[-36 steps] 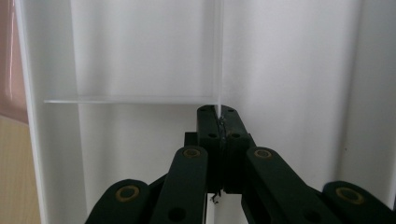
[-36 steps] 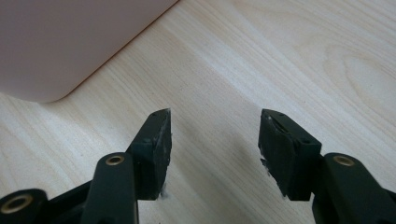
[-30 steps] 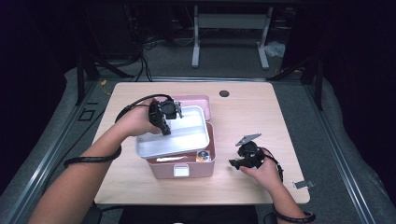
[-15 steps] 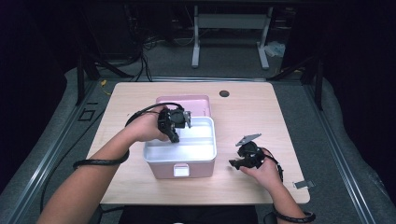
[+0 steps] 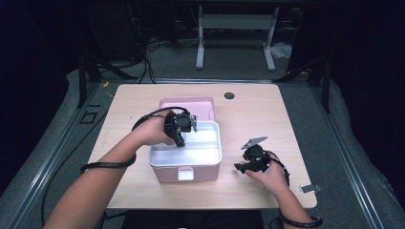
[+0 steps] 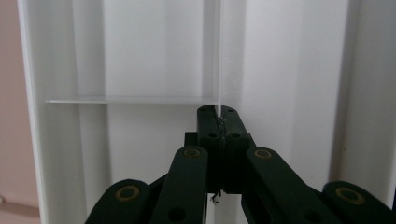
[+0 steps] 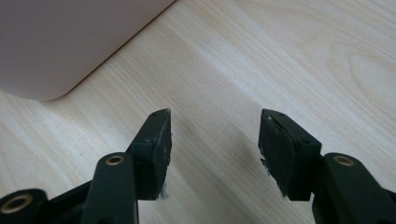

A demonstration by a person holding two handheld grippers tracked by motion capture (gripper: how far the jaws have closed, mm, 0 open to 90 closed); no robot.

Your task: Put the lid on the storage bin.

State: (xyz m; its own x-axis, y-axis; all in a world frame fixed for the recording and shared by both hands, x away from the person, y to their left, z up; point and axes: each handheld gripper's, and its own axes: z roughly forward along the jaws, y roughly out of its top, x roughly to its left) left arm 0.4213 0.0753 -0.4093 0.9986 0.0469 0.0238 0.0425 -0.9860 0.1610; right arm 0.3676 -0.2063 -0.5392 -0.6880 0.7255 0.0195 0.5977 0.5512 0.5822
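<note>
Left gripper [image 5: 184, 123] over white tray [image 5: 207, 145] at frame centre, fingers [image 6: 208, 122] pinching upright tray divider [image 6: 219, 56]. Tray seated on pink box [image 5: 165, 174], long axis across desk [image 5: 143, 100]. Right gripper [image 7: 212, 140] lower right, fingers spread, idle, box just left.

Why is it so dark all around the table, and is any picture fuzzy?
High view: light falls on the wooden table alone, the room behind is nearly black. Left gripper view: the white tray looks washed out and soft. Right gripper view: the wood is sharp, the tongs slightly blurred.
</note>
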